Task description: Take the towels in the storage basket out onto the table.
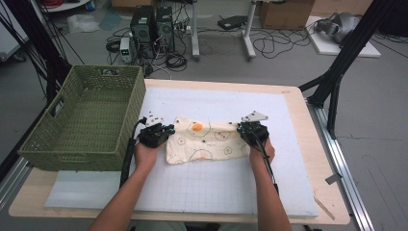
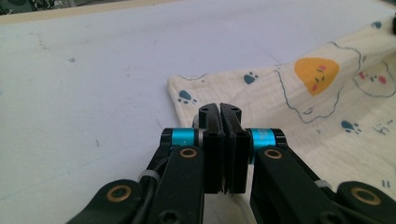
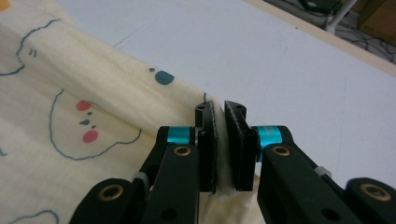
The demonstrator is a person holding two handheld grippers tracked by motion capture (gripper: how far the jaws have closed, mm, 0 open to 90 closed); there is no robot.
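A cream cloth (image 1: 202, 142) printed with small cartoon shapes lies folded on the white gridded mat (image 1: 216, 183). My left gripper (image 1: 168, 129) is at the cloth's left end, and my right gripper (image 1: 239, 127) is at its right end. In the left gripper view the gripper (image 2: 219, 109) is shut, with the cloth's (image 2: 327, 107) corner running in under its jaws. In the right gripper view a fold of the cloth's (image 3: 70, 116) edge is pinched between the pads of the gripper (image 3: 220, 109).
A green woven basket (image 1: 86, 115) stands at the left of the table, close to my left hand. The mat covers most of the wooden tabletop (image 1: 312, 144). Black frame legs (image 1: 337, 72) rise at the back right, with cables and computers on the floor beyond.
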